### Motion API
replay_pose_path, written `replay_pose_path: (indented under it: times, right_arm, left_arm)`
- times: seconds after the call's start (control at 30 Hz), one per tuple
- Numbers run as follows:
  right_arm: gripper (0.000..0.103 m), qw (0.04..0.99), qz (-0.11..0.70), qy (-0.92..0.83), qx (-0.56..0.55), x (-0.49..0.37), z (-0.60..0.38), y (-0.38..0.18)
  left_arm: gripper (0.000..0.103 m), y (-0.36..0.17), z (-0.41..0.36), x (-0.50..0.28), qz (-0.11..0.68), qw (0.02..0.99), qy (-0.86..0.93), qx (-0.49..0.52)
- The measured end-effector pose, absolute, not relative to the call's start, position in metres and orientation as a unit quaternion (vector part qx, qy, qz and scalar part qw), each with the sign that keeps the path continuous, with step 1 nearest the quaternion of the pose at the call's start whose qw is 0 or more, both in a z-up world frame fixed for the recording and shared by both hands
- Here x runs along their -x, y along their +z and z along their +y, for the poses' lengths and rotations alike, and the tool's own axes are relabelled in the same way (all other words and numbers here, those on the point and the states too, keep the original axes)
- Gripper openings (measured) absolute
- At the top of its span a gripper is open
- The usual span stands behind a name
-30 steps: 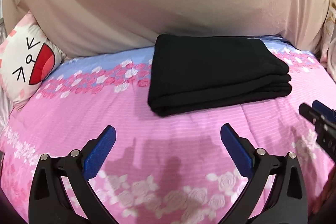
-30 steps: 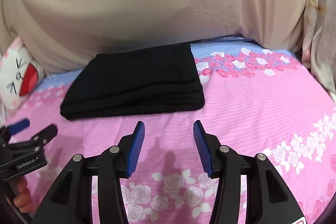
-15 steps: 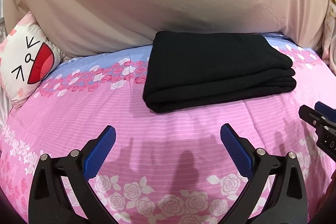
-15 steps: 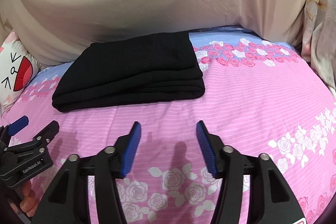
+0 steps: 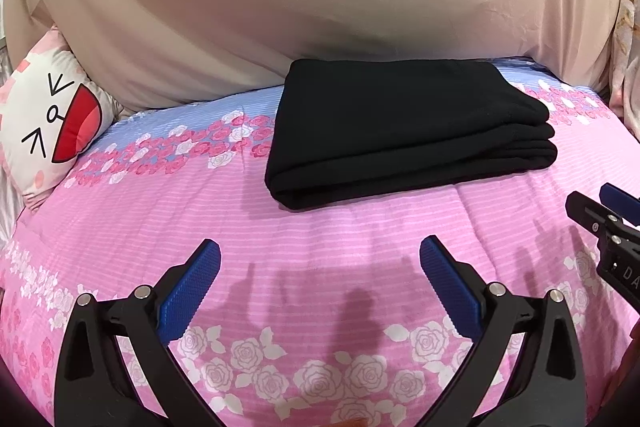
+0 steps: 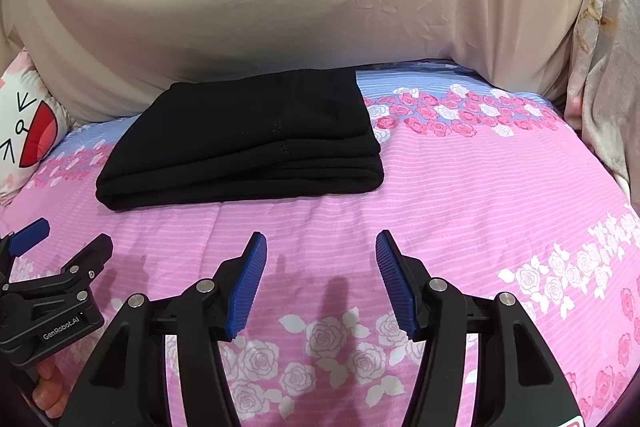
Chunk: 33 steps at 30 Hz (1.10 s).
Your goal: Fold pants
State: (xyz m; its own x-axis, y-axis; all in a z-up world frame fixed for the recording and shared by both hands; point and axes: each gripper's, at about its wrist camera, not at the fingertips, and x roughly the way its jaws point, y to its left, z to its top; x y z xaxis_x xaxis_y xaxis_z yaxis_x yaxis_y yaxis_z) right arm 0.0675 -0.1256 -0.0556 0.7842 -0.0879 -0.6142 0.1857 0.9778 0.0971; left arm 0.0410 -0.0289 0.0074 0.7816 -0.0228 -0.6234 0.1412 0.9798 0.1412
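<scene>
Item one: black pants (image 5: 408,131), folded into a flat stack of layers, lying on your pink rose-print bedspread (image 5: 320,227) at twelve o'clock from both claws, well apart from each. Item two: your left gripper (image 5: 320,287), jaws spread wide, nothing between the blue pads, hovering over bare bedspread. Item three: your right gripper (image 6: 320,283), jaws released and having just opened a little further, nothing between them; in the left view it shows at three o'clock. Item four: cartoon-face pillow (image 5: 48,119) at ten o'clock, against the beige cover (image 5: 320,7) behind the pants. Item five: your fingers (image 6: 48,387) on the left handle, at eight o'clock in the right view.
</scene>
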Motion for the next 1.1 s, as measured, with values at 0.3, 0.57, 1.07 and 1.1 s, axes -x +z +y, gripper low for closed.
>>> replay_pose_path:
  times: [0.3,0.57,1.07,1.1]
  right_arm:
    - [0.056,0.941,0.320,-0.074,-0.075,-0.0661,-0.1262,-0.0545]
    - [0.056,0.942,0.319,-0.077,-0.074,-0.0651,-0.1263,-0.0545]
    - [0.056,0.941,0.321,-0.075,-0.075,-0.0654,-0.1277,-0.0554]
    - [0.056,0.941,0.321,-0.075,-0.075,-0.0654,-0.1280,-0.0555]
  left_arm:
    - [0.098,0.0072,-0.0299,-0.0417,0.332,0.938,-0.041,-0.087]
    - [0.098,0.0056,-0.0300,-0.0400,0.334,0.937,-0.047,-0.087]
    - [0.098,0.0062,-0.0333,-0.0382,0.335,0.936,-0.049,-0.093]
    - [0.098,0.0065,-0.0333,-0.0381,0.335,0.936,-0.050,-0.093]
